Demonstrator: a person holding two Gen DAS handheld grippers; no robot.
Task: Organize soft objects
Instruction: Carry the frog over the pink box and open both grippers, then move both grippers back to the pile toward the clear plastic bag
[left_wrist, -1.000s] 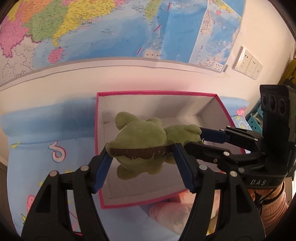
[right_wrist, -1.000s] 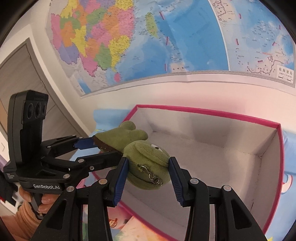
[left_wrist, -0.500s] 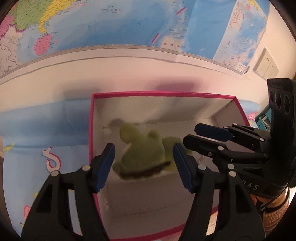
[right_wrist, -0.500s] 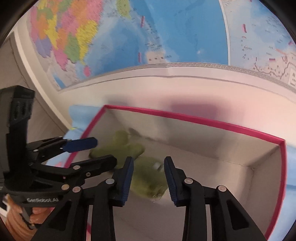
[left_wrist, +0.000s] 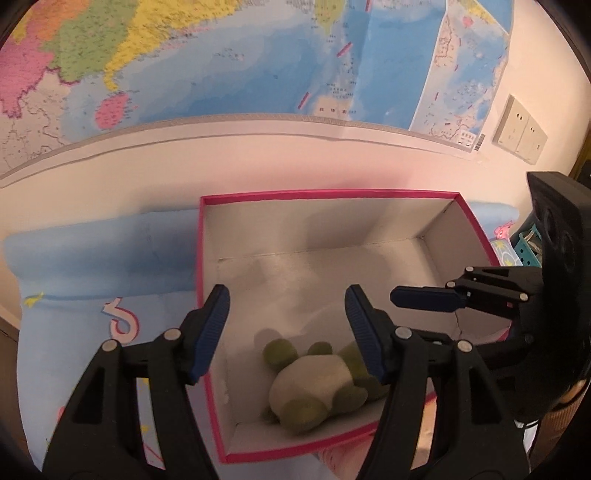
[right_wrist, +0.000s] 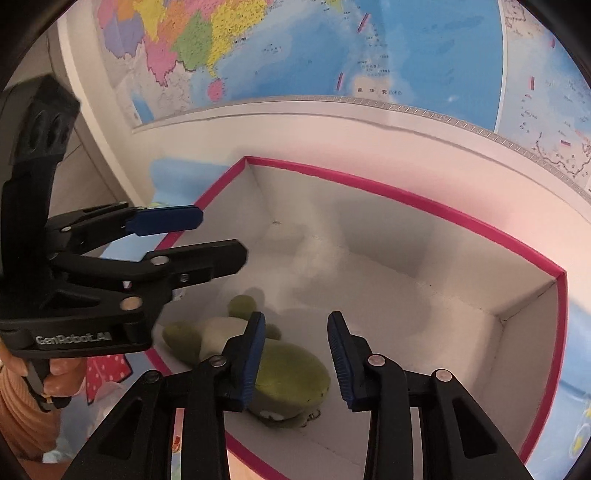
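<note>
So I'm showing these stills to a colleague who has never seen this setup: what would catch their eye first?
Probably the green plush toy lying on the floor of the pink-rimmed white box, near its front left corner. Next, the left gripper and right gripper, both open above the box and holding nothing. Behind it all, a big colourful wall map fills the wall.
</note>
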